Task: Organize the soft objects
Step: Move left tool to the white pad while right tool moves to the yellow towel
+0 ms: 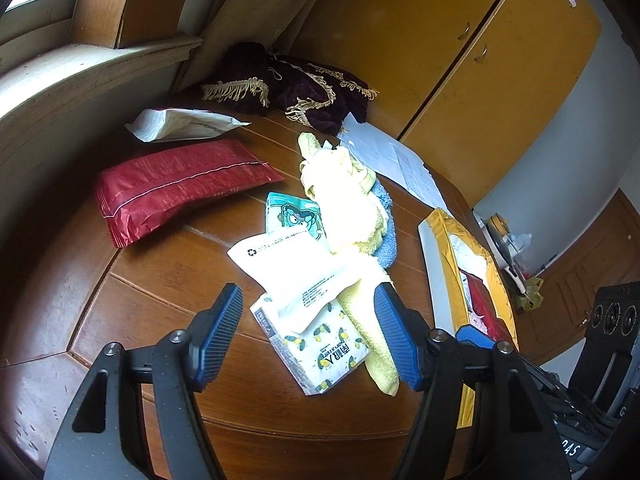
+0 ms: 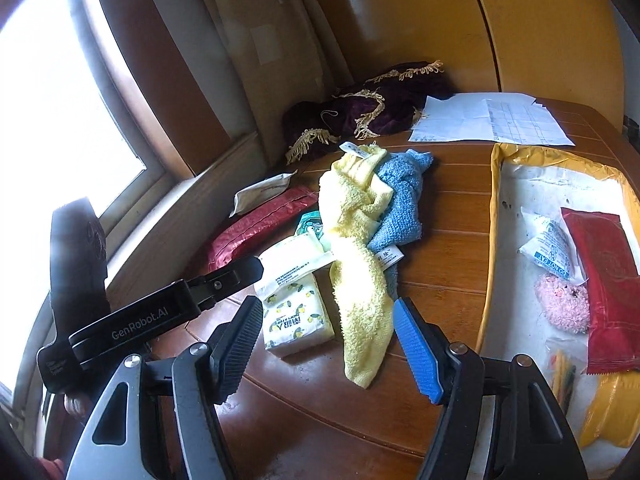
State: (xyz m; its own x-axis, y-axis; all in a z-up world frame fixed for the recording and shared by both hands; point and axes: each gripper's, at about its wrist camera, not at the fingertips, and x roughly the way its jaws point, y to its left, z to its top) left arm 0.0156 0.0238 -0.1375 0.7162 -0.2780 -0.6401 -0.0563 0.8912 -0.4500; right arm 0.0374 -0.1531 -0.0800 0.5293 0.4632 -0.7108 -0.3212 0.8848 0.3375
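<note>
A yellow towel (image 1: 352,216) lies across a blue towel (image 1: 386,232) in the middle of the wooden table (image 1: 160,300). Against them sit a lemon-print tissue pack (image 1: 320,344), a white packet (image 1: 296,272) on top of it, and a teal tissue pack (image 1: 296,216). My left gripper (image 1: 308,308) is open, with the lemon pack and white packet showing in its gap. My right gripper (image 2: 328,320) is open too, and the yellow towel's (image 2: 356,260) near end lies between its pads, untouched. The blue towel (image 2: 404,200) is partly under the yellow one.
A yellow-rimmed box (image 2: 496,200) at the right holds a pink fluffy pad (image 2: 564,304), a red pack (image 2: 604,280) and a white sachet (image 2: 548,252). A large red pack (image 1: 176,184), white pouch (image 1: 180,124), fringed dark velvet cloth (image 1: 296,80) and paper sheet (image 1: 396,160) lie farther back.
</note>
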